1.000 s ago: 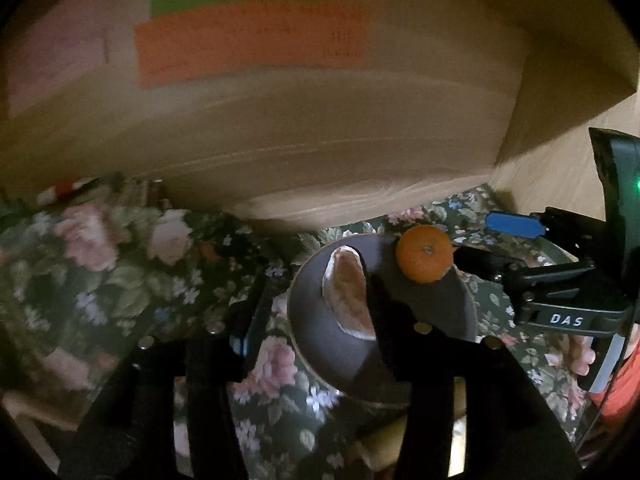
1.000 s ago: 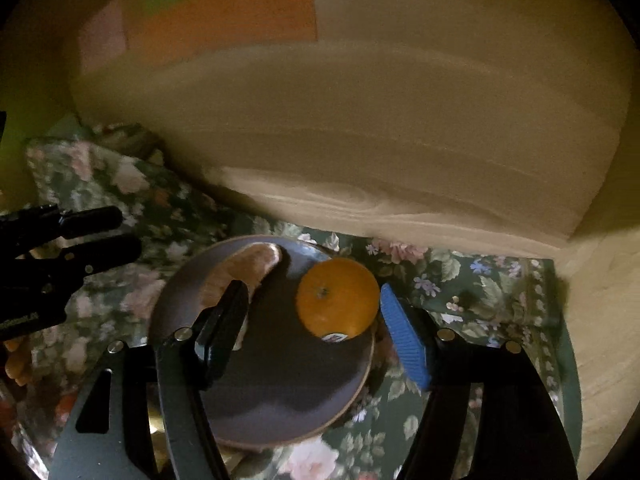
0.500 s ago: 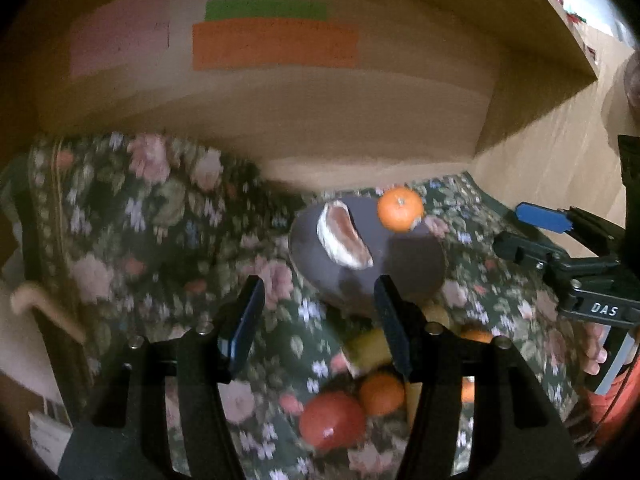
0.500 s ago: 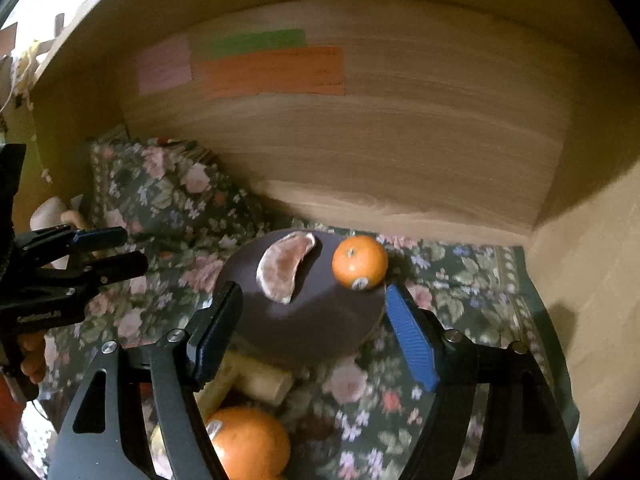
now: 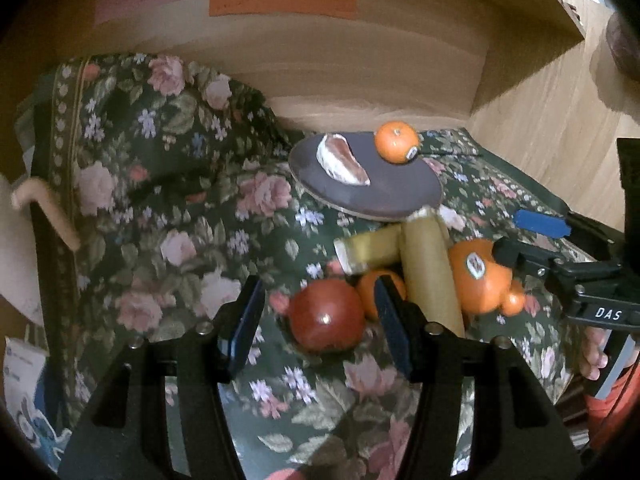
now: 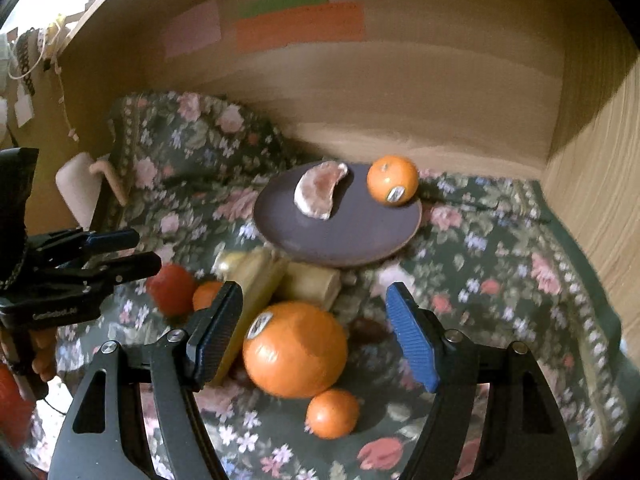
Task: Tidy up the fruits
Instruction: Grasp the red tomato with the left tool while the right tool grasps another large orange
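A dark round plate (image 6: 360,236) (image 5: 400,196) lies on the floral cloth and holds a peeled fruit wedge (image 6: 320,194) (image 5: 342,158) and a small stickered orange (image 6: 393,185) (image 5: 396,141). In front of it lies a pile: a large orange (image 6: 295,350) (image 5: 478,282), a red fruit (image 5: 326,314) (image 6: 170,288), small oranges (image 6: 332,414) and yellow banana pieces (image 5: 428,264) (image 6: 256,276). My left gripper (image 5: 316,324) is open and empty just before the red fruit. My right gripper (image 6: 312,330) is open and empty, with the large orange between its fingers.
Wooden shelf walls close the back and right, with pink, green and orange paper notes (image 6: 300,26) on the back wall. The floral cloth (image 5: 160,200) bunches up at the left. A pale cream object (image 6: 80,192) stands at the far left.
Both grippers have drawn back from the plate, toward me. The small orange stays on the plate. The fruit pile in front of the plate has come into view.
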`<state>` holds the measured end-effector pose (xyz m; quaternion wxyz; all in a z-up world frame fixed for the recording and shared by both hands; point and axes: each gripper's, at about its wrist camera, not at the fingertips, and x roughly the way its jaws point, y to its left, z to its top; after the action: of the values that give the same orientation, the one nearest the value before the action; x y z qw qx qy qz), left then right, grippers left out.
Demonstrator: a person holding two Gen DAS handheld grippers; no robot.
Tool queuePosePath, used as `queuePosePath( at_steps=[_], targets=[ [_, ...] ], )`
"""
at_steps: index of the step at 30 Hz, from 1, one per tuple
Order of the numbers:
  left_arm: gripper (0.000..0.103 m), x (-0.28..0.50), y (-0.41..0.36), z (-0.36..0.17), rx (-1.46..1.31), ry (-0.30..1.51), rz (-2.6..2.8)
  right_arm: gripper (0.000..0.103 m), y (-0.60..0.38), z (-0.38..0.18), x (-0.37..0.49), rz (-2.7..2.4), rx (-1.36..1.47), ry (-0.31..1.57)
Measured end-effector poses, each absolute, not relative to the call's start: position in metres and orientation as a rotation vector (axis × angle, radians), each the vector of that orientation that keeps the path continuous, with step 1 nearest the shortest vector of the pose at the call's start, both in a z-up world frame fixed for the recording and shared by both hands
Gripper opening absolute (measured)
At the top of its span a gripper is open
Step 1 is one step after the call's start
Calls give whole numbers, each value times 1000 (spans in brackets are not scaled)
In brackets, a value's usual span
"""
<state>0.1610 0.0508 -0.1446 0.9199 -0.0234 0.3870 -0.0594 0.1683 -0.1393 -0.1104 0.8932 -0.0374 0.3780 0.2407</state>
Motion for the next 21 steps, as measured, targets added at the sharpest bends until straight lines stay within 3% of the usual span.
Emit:
queuePosePath(
  at_steps=[19,21],
  targets=[
    [57,164,46,-182,-65,859,-141,71,-137,-149,167,530,-51,901],
    [52,168,48,-184,-82,863,-146,71,-136,-149,167,532,-62,897]
  ],
)
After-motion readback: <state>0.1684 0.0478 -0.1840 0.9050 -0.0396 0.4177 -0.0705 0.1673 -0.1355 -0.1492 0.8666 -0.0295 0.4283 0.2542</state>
